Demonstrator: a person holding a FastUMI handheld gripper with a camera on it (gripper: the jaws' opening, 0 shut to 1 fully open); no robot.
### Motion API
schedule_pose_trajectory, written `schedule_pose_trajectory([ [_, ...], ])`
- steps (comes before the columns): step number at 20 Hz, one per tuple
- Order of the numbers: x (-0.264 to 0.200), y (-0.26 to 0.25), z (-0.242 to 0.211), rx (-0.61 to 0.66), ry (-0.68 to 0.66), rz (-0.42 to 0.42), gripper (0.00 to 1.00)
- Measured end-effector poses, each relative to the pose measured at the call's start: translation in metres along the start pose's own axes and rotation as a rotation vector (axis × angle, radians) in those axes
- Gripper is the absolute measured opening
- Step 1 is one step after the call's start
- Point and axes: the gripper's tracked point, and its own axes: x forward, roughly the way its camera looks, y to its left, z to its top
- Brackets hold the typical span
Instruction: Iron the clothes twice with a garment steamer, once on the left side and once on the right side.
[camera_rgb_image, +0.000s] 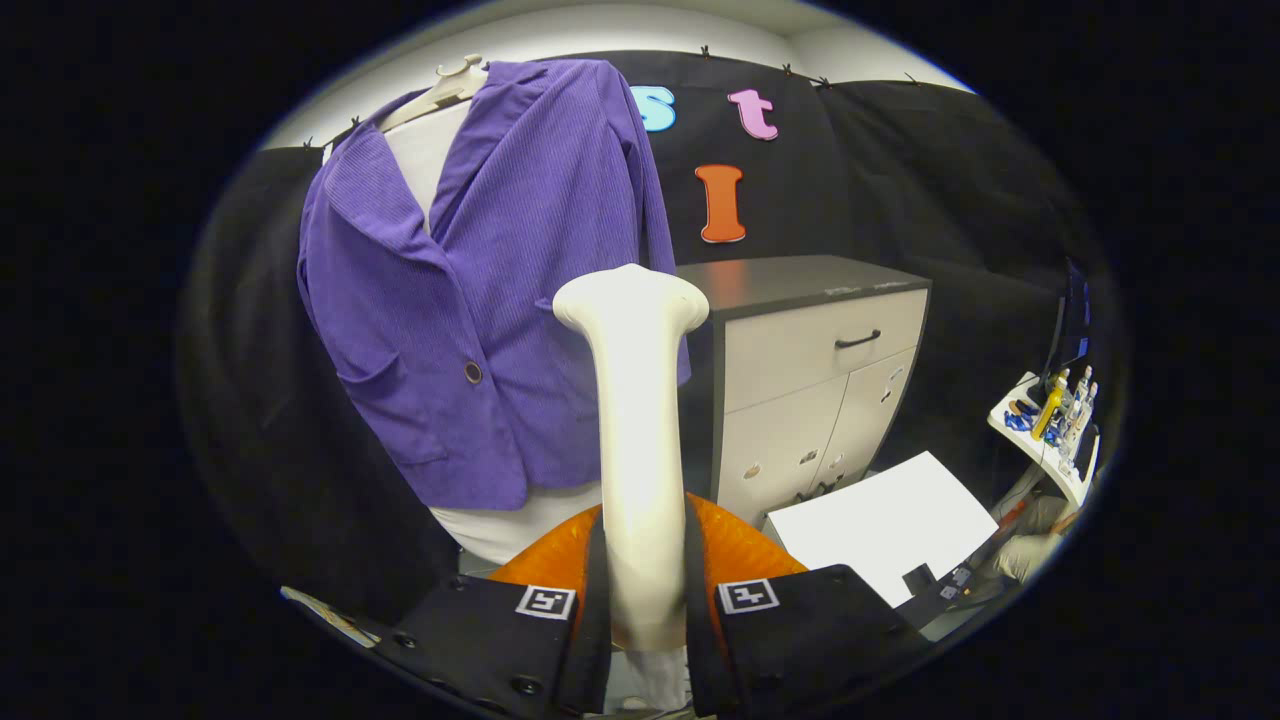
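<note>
While tongs pinch cream plastic garment steamer, long axis upright at frame centre, purple corduroy jacket hangs beyond, toward upper left.

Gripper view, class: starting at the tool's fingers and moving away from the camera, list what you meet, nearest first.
Tool, its fingers shut on the steamer → steamer head → purple jacket on its hanger → black cloth wall.
</note>
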Motion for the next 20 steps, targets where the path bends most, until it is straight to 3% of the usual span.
schedule_pose_trajectory([
  [8, -0.036, 0.050, 0.085, -0.019, -0.167, 0.053, 0.38],
  [13, -0.049, 0.108, 0.132, -0.053, -0.257, 0.142, 0.38],
  [20, -0.064, 0.185, 0.147, -0.116, -0.309, 0.255, 0.38],
])
